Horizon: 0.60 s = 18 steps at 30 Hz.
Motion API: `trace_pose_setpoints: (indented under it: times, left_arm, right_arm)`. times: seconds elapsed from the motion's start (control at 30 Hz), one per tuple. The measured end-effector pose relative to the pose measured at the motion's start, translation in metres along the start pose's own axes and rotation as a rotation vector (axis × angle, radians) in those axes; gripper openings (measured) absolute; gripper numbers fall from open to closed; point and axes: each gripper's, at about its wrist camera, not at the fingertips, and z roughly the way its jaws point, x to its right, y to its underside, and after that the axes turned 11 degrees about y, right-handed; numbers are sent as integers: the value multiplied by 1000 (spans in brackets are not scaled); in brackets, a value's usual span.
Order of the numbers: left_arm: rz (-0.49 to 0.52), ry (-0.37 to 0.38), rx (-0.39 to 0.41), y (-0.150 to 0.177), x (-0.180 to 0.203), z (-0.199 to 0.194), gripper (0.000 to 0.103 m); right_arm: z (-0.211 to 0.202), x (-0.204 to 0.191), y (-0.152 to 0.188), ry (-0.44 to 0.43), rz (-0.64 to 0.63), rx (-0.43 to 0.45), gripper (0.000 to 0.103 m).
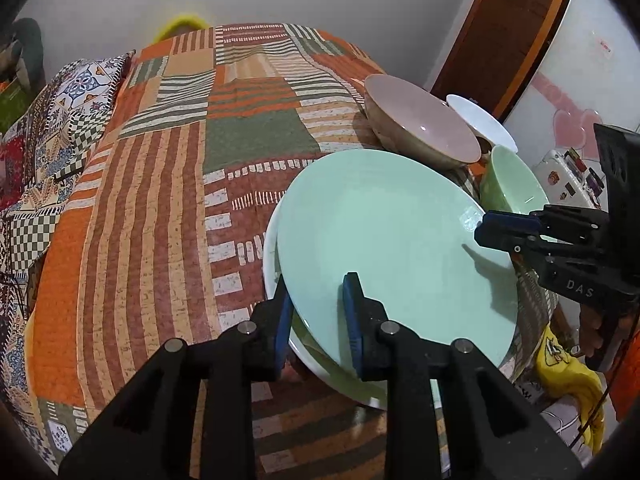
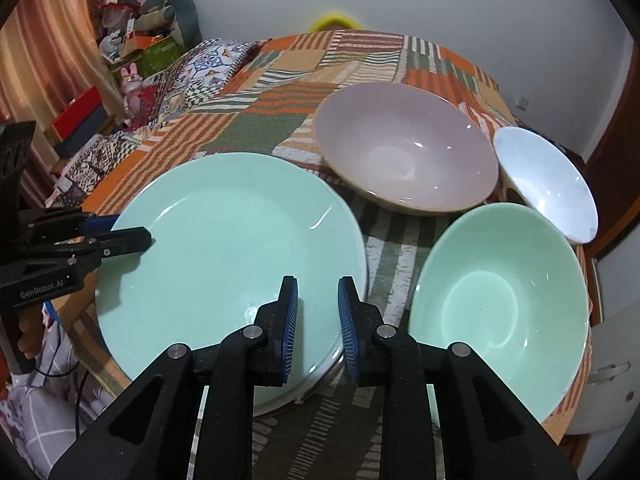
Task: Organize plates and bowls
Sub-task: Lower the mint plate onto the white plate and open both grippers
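A mint green plate (image 1: 396, 248) (image 2: 228, 256) rests on a white plate (image 1: 276, 264) on the patchwork-covered table. My left gripper (image 1: 318, 308) straddles the green plate's near rim, one finger under and one over; its jaws are a little apart around the rim. My right gripper (image 2: 318, 312) is open above the plate's right edge; in the left wrist view it (image 1: 492, 236) touches the plate's far rim. A pink bowl (image 2: 404, 156) (image 1: 420, 120), a white bowl (image 2: 548, 180) (image 1: 480, 120) and a green bowl (image 2: 500, 304) (image 1: 512, 184) stand to the right.
The patchwork cloth (image 1: 180, 200) covers the table; its left half is bare cloth. A patterned cushion (image 1: 60, 128) lies at the left edge. A white fridge (image 1: 572, 80) and a brown door (image 1: 504, 28) stand to the right. Yellow cloth (image 1: 568, 380) hangs below the table edge.
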Motion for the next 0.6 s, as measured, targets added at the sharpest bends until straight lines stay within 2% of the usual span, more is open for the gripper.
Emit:
trace_pose_setpoints:
  times: [0.27, 0.53, 0.6]
  left_arm:
    - [12, -45, 4, 1, 1, -7, 24]
    - [52, -45, 93, -9, 12, -39, 26]
    - [80, -40, 117, -13, 21, -45, 29]
  right_arm:
    - [-8, 8, -2, -8, 33, 22, 21]
    - [-24, 14, -5, -23, 54, 72, 21]
    - [-27, 14, -6, -24, 61, 82, 21]
